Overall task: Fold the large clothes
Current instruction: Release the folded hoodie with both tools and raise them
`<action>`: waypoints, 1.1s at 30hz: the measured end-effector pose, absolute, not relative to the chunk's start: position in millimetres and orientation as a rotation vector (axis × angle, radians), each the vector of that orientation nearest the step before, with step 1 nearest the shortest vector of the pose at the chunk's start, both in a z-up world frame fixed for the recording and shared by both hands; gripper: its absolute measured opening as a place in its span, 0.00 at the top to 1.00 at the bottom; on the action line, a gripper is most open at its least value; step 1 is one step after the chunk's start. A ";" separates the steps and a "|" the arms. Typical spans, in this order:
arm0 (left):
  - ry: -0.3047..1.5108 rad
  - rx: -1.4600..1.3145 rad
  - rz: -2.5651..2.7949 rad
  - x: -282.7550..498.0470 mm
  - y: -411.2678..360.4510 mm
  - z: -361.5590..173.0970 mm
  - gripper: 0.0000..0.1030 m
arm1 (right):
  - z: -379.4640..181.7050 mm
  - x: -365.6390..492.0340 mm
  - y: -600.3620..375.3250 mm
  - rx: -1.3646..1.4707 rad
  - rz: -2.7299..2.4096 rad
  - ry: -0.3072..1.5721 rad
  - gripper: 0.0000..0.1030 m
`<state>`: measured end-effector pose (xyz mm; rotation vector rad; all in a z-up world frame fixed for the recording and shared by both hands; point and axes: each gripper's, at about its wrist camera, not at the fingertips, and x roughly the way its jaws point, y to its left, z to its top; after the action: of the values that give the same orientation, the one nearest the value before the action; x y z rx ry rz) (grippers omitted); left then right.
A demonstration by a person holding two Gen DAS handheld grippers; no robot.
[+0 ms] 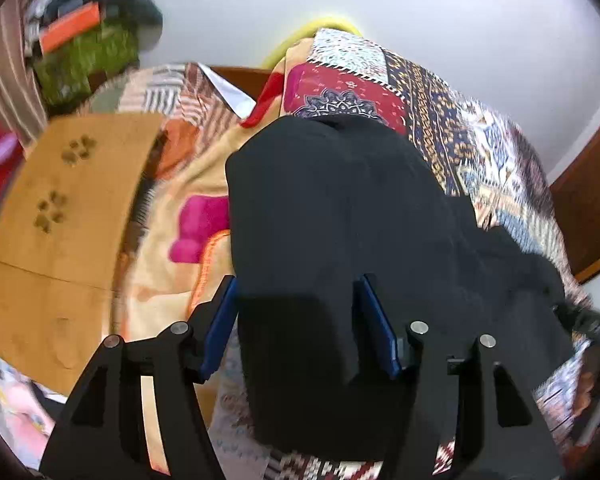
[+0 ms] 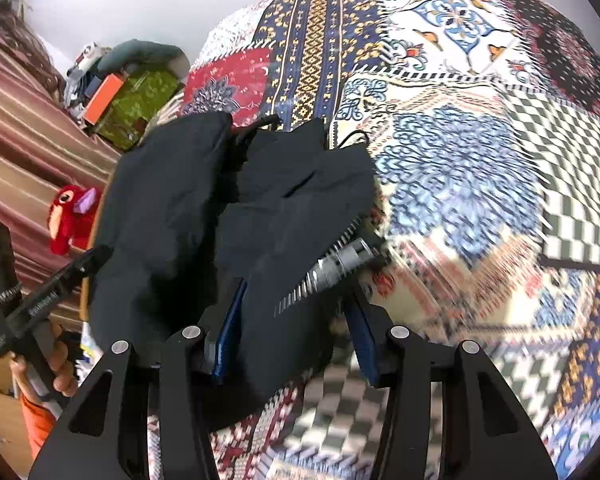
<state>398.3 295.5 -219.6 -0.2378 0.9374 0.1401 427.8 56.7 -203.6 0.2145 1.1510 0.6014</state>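
Hovering over the patchwork bedspread (image 2: pixel 460 184), both my grippers straddle a black garment (image 1: pixel 340 216) without pinching. It runs lengthwise away from me; my left gripper (image 1: pixel 298 320) frames one folded end, my right gripper (image 2: pixel 296 328), jaws parted, the zipper (image 2: pixel 324 272) edge.

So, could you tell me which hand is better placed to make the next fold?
Probably the left: the left gripper straddles a flat edge of the black garment, while the right gripper has only bunched fabric and zipper.
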 end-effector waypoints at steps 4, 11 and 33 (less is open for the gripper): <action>0.902 -0.168 0.116 374.0 272.7 -191.9 0.42 | -167.7 406.1 36.0 0.231 0.600 1.079 0.56; 0.740 -0.125 0.066 309.0 225.8 -106.0 0.42 | -86.0 344.2 9.0 0.235 0.656 0.902 0.56; 0.111 -0.044 0.134 22.1 107.7 25.0 0.42 | 53.2 83.2 -31.3 0.105 0.694 0.187 0.52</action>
<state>22.1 107.7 25.0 -0.0435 0.1111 0.1336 83.2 -31.4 53.2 0.1053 0.1873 0.6943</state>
